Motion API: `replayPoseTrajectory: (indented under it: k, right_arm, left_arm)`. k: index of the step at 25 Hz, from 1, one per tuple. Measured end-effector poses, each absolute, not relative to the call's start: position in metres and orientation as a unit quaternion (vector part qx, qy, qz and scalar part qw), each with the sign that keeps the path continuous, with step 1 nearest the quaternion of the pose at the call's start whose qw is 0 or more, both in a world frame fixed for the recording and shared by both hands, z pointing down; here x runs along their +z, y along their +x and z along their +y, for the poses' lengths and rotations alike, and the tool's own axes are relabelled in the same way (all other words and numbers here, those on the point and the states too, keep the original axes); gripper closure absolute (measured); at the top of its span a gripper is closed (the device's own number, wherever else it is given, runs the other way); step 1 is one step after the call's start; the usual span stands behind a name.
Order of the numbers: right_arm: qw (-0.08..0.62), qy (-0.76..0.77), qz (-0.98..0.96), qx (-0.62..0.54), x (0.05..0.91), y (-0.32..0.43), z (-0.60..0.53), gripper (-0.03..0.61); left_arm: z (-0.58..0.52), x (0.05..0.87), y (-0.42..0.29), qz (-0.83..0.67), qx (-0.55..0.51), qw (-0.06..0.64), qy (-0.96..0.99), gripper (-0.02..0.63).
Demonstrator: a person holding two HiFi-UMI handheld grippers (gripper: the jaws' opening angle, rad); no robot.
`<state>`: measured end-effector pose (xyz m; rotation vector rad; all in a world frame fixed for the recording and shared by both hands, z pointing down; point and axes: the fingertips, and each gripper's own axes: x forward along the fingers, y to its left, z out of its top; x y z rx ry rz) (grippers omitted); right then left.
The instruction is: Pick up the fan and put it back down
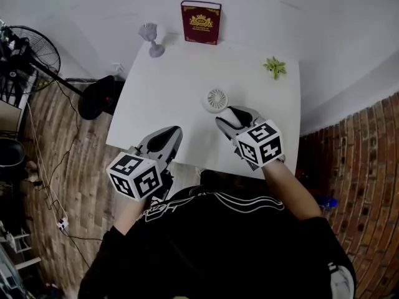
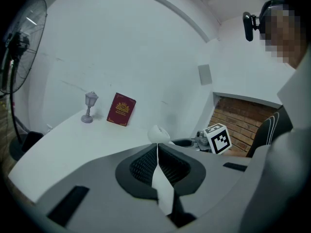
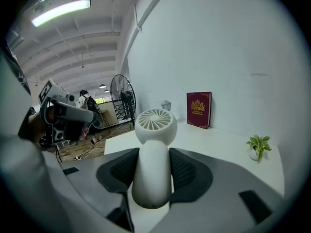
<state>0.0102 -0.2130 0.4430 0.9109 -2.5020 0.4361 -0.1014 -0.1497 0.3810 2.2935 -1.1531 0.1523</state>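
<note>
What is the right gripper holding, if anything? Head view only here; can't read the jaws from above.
Observer: The right gripper is shut on the fan, a pad on each side of its handle.
Operator: And the other one?
Observer: The left gripper has its jaws together, nothing between them.
Operator: Anyone else around?
Observer: A person stands far off, beyond the floor fan.

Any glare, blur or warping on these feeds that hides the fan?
Head view: even light, sharp, but the white fan barely contrasts with the table. Right gripper view: fisheye bending, ceiling lamp glares, fan crisp. Left gripper view: fisheye, dark corners, no blur.
</note>
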Motion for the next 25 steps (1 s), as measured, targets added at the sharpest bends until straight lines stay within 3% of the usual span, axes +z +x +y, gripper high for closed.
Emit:
replayPoseTrajectory:
  k: [25]
  right_arm:
    - [0.369,0.316,-0.851,0.201,0.585,0.011,-0.242,0.387]
  left_arm:
    - [-0.185,0.409,-0.136,-0.457,0.067,0.307,0.832,0.581]
